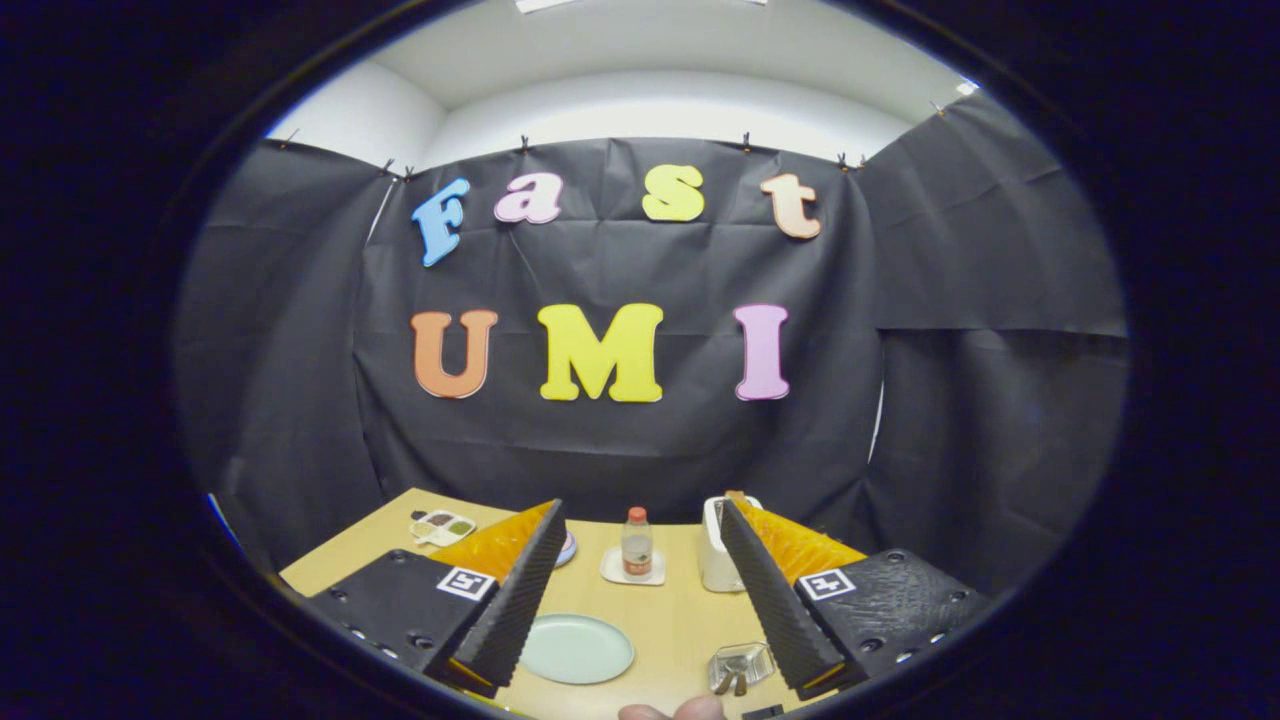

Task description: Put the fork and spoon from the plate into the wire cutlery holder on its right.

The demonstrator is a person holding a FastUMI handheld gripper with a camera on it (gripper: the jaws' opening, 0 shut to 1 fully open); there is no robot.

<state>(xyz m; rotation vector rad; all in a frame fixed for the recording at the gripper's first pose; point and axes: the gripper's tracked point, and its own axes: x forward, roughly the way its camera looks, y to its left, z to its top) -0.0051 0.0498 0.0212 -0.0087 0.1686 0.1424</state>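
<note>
A pale green plate [577,648] lies on the wooden table [668,610], low between my fingers and close to the left one; its surface looks bare. To its right, by the base of the right finger, stands the small wire cutlery holder [740,668] with metal cutlery pieces inside; I cannot tell the fork from the spoon. My gripper [640,510] hovers above the table, open wide, with nothing between its black ribbed fingers [520,600].
Beyond the plate a small bottle [637,545] stands on a white square coaster. A white upright appliance [718,560] sits at the right fingertip. A small compartment dish [443,527] lies at the far left. Part of a person's hand [672,711] shows at the near edge.
</note>
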